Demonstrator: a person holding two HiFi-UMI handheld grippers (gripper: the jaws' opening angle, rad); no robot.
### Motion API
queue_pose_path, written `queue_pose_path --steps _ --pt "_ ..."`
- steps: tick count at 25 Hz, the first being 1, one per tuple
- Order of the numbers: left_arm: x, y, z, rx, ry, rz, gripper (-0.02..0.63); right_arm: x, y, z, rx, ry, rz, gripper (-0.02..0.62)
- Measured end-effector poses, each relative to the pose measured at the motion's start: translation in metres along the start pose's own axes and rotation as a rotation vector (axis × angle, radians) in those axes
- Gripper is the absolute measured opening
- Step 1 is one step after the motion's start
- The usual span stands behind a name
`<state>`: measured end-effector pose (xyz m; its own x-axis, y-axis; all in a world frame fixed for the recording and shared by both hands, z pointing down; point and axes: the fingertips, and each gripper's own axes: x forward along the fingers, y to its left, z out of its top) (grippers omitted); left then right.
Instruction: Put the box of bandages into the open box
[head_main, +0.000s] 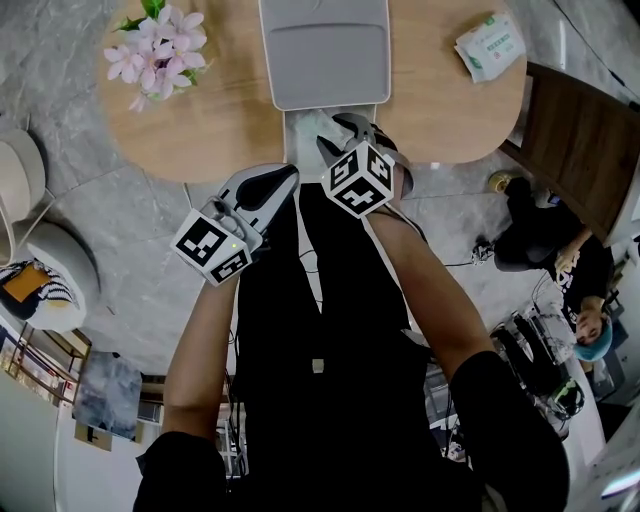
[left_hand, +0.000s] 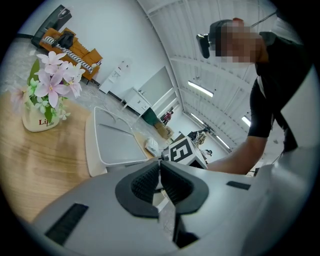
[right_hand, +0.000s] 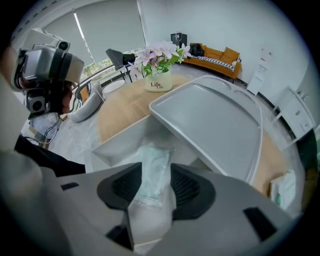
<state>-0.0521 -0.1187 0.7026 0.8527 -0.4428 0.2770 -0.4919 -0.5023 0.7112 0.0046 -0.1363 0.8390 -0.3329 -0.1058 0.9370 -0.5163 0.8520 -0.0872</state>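
The bandage box (right_hand: 152, 172) is a pale green packet in clear wrap. It lies inside the open white box (right_hand: 120, 137), whose lid (right_hand: 215, 125) leans back behind it. My right gripper (right_hand: 155, 187) hangs over the box with its jaws open. The packet lies between the pads, and neither pad presses on it. In the head view the right gripper (head_main: 335, 130) sits above the open box (head_main: 296, 140) at the table's near edge. My left gripper (head_main: 285, 175) waits just left of it, off the table. Its fingers (left_hand: 150, 180) are shut together with nothing between them.
A pot of pink flowers (head_main: 155, 45) stands on the round wooden table (head_main: 220, 120) at the far left. A green-and-white tissue pack (head_main: 490, 45) lies at the far right. A dark chair (head_main: 585, 140) and a crouching person (head_main: 560, 260) are to the right. White seats (head_main: 50, 270) stand at left.
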Motion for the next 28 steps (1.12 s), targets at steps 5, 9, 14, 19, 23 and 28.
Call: queue_pose_path --steps 5,9,14,19,23,28 --pt "0.003 -0.003 0.009 0.023 -0.005 -0.002 0.026 -0.021 -0.006 0.004 0.030 -0.042 -0.018 0.170" --pt "-0.001 -0.020 0.030 0.050 -0.013 0.007 0.026 -0.060 -0.014 0.016 0.065 -0.119 -0.029 0.165" --pt "-0.015 -0.046 0.067 0.092 -0.048 0.026 0.026 -0.129 -0.021 0.046 0.062 -0.243 -0.045 0.072" --pt "-0.033 -0.091 0.118 0.138 -0.115 0.036 0.026 -0.205 -0.019 0.079 0.026 -0.342 -0.041 0.028" --pt "-0.041 -0.131 0.163 0.207 -0.160 0.026 0.026 -0.275 -0.015 0.111 0.010 -0.462 -0.029 0.018" --pt "-0.063 -0.182 0.219 0.303 -0.226 0.028 0.026 -0.379 0.001 0.151 -0.033 -0.658 0.002 0.012"
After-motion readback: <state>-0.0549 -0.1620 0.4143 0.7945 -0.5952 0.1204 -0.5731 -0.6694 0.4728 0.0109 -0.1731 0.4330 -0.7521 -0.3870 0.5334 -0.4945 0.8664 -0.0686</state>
